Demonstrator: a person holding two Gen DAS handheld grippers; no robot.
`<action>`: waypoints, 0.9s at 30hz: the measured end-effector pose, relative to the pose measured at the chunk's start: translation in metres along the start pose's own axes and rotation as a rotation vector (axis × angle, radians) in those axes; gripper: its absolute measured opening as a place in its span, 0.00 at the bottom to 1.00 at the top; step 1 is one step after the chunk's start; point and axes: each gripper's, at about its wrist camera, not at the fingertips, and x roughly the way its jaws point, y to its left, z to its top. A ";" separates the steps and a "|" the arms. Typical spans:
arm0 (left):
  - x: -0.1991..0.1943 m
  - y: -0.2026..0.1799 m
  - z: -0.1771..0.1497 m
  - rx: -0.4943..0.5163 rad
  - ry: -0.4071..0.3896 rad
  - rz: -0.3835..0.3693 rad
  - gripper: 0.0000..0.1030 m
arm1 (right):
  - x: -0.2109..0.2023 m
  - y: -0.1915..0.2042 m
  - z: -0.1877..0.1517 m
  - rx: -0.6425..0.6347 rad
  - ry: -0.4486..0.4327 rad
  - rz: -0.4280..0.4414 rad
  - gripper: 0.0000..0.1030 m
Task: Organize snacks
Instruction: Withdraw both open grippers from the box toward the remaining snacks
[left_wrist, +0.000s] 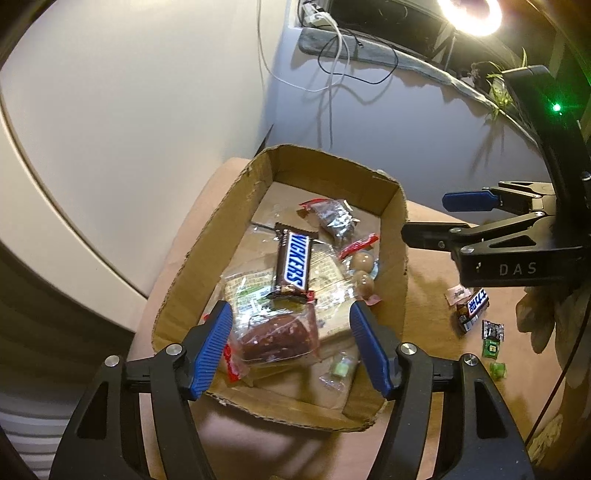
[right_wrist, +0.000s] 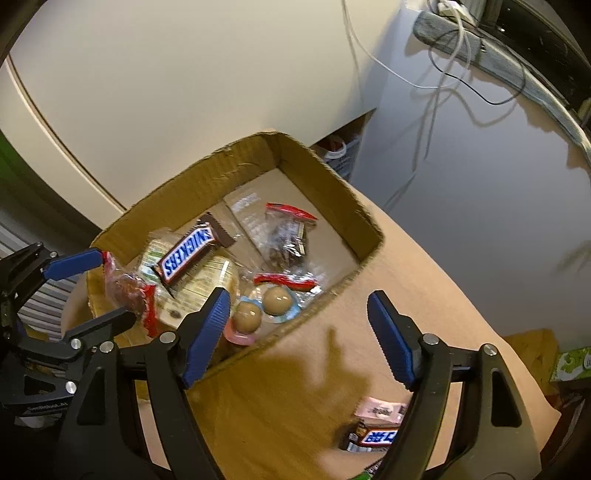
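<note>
An open cardboard box (left_wrist: 395, 236) (right_wrist: 332, 173) holds a Snickers bar (left_wrist: 293, 264) (right_wrist: 188, 254), a brown cake in a clear packet (left_wrist: 277, 336) (right_wrist: 127, 291), two round brown balls (left_wrist: 364, 273) (right_wrist: 275, 301) and a red-topped bag of dark pieces (left_wrist: 336, 216) (right_wrist: 288, 236). My left gripper (left_wrist: 291, 347) (right_wrist: 92, 291) hangs open over the box's near end. The cake packet lies between its blue pads, which do not press on it. My right gripper (right_wrist: 299, 338) (left_wrist: 450, 218) stands open and empty over the box's right wall and the table.
On the tan table right of the box lie a small chocolate bar (left_wrist: 474, 304) (right_wrist: 376, 435), a pink wrapper (left_wrist: 458, 293) (right_wrist: 380, 410) and green candies (left_wrist: 493, 349). Cables (left_wrist: 332, 74) hang on the wall behind. A green box (right_wrist: 570, 363) stands at the right edge.
</note>
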 end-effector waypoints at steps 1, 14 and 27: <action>0.000 -0.002 0.001 0.004 -0.001 -0.003 0.64 | -0.003 -0.006 -0.003 0.014 -0.003 0.000 0.77; 0.005 -0.054 0.009 0.093 0.000 -0.096 0.64 | -0.040 -0.089 -0.061 0.203 0.003 -0.041 0.77; 0.026 -0.123 0.007 0.236 0.059 -0.204 0.62 | -0.056 -0.135 -0.150 0.337 0.060 -0.080 0.77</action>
